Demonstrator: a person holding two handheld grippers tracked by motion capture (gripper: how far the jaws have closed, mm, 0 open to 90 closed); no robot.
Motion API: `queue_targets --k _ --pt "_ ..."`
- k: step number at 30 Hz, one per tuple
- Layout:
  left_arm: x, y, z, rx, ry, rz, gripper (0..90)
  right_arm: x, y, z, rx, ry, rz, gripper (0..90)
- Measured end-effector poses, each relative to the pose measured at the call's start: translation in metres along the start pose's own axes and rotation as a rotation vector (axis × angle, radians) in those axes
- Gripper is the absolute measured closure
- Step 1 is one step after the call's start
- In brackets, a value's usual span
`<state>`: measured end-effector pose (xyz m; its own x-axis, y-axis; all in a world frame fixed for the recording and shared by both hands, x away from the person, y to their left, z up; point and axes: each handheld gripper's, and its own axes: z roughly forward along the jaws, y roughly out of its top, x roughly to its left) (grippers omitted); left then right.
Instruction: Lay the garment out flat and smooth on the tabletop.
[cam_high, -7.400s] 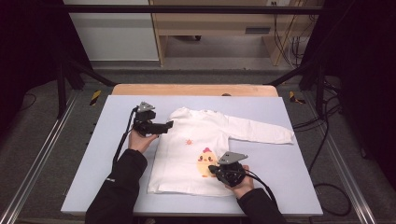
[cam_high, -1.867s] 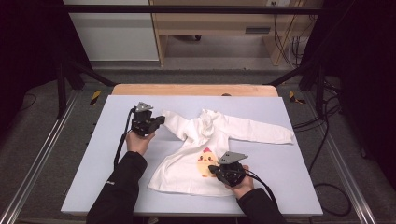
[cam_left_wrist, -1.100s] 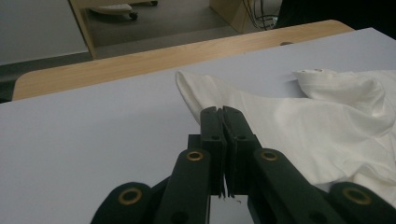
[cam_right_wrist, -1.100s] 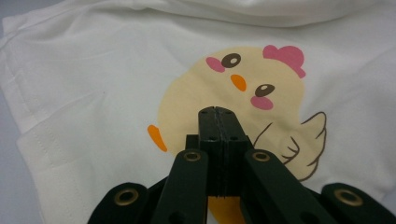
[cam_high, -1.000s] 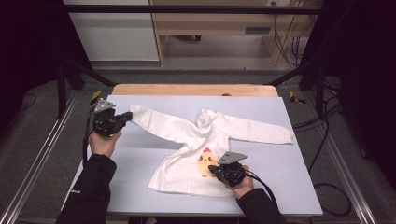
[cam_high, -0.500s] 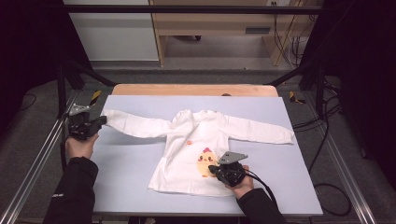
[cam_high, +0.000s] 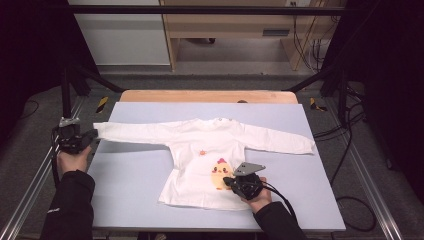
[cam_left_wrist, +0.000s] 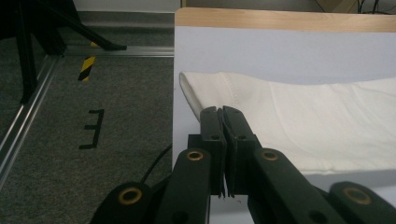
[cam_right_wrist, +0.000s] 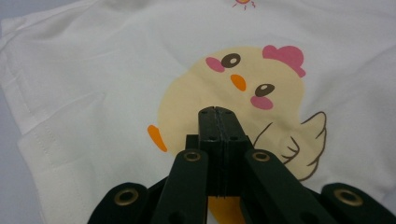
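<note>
Change: since a moment ago the left sleeve (cam_high: 132, 132) lies flatter, drawn out straight to the desk's left edge, with the left gripper (cam_high: 89, 137) a little lower and nearer the person.
Shirt: the white shirt (cam_high: 210, 162) lies spread front-up mid-desk (cam_high: 140, 190), both sleeves out sideways, hem toward the near edge.
Left gripper pose: held level just off the left edge, pointing at the cuff (cam_left_wrist: 187, 88).
Left gripper state: jaws pressed together; whether cloth sits between them I cannot tell.
Right gripper pose: the right gripper (cam_high: 229, 181) rests on the chick print (cam_right_wrist: 233, 107) near the hem.
Right gripper state: jaws clenched, tips down on the fabric; a pinch is hard to make out.
Hidden: both forearms are cut off at the bottom.
</note>
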<state>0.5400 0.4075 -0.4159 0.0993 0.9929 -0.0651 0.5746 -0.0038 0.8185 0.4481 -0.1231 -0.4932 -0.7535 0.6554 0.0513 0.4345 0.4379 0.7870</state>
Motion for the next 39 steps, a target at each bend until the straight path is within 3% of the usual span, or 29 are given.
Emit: queue_targets --k 5,10,13,15,21,25,28,32,39 --pt "0.001 -0.002 0.010 0.025 0.018 -0.001 87.4 0.000 0.000 0.000 -0.001 0.000 0.000 90.0" --pt "0.001 -0.007 0.016 0.029 0.011 -0.036 85.0 0.000 0.000 0.000 0.000 0.001 0.001 90.0" --pt "-0.002 -0.006 0.011 0.013 -0.001 -0.050 77.1 0.000 0.000 0.000 0.000 0.000 0.000 90.0" --pt "-0.008 -0.004 0.004 -0.010 -0.018 -0.033 70.8 0.000 0.000 0.000 0.000 0.002 0.000 90.0" --pt "-0.038 -0.002 -0.013 -0.078 -0.134 0.041 50.3 0.001 0.000 0.000 0.001 -0.001 -0.003 88.7" --pt "-0.057 -0.007 -0.021 -0.121 -0.251 0.043 39.9 0.000 0.002 -0.003 0.004 0.012 0.001 81.6" --pt "-0.070 -0.013 -0.026 -0.128 -0.320 0.061 33.3 -0.001 0.004 -0.009 -0.029 0.013 0.011 75.7" --pt "-0.089 -0.021 -0.031 -0.131 -0.381 0.097 25.0 -0.008 0.007 -0.021 -0.076 0.001 0.053 62.7" --pt "-0.120 -0.036 -0.039 -0.109 -0.433 0.149 7.9 -0.021 0.004 -0.036 -0.131 -0.072 0.109 33.3"
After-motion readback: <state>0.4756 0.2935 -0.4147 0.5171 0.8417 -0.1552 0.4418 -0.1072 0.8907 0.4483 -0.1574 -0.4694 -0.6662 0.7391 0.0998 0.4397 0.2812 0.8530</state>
